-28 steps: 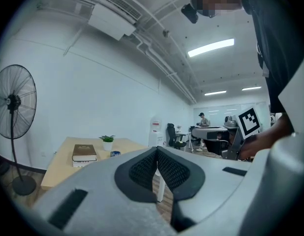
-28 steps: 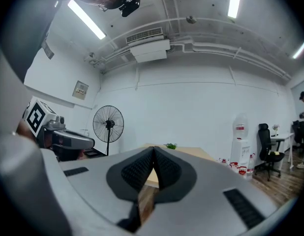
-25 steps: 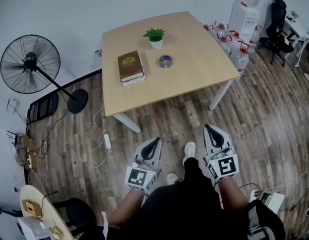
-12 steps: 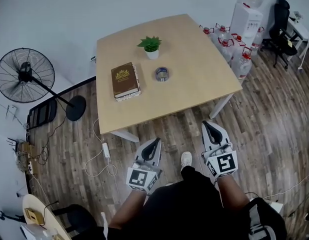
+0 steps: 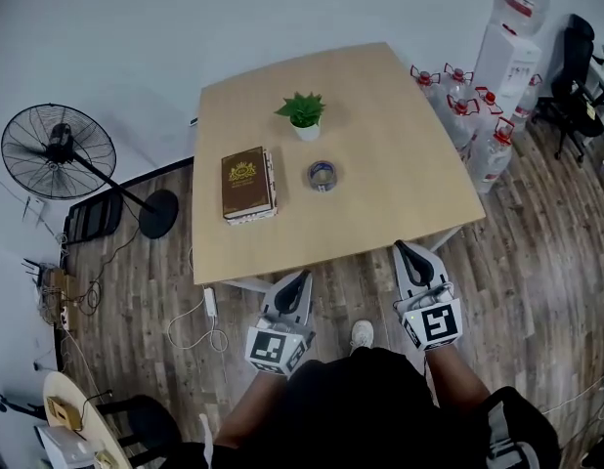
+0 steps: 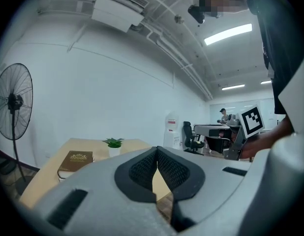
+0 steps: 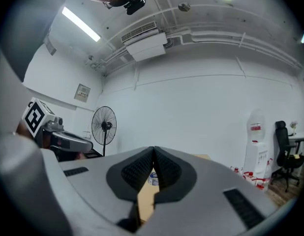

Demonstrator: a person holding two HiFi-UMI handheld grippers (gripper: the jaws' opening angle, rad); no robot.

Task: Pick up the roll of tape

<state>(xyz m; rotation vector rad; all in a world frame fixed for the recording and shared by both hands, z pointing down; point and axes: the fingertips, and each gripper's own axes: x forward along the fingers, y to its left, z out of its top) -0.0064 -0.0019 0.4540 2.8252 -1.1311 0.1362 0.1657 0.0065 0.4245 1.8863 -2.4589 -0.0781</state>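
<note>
grey left gripper [image 5: 304,276] and right gripper [image 5: 405,249] with black-padded jaws, marker cubes [image 5: 273,348]; black clothes [image 5: 370,408].

From its near edge up to the roll of tape [image 5: 323,175], and across its whole right half, the table [image 5: 409,164] is bare. This leaves an open way in for the left gripper [image 5: 300,281] and the right gripper [image 5: 408,252], both held at that near edge. A book [image 5: 248,184] lies just left of the tape and a potted plant [image 5: 303,115] stands beyond it, blocking those two sides. On the floor, a standing fan [image 5: 58,151] and a power strip [image 5: 210,301] with its cable crowd the left, and water bottles [image 5: 473,115] crowd the far right.
</note>
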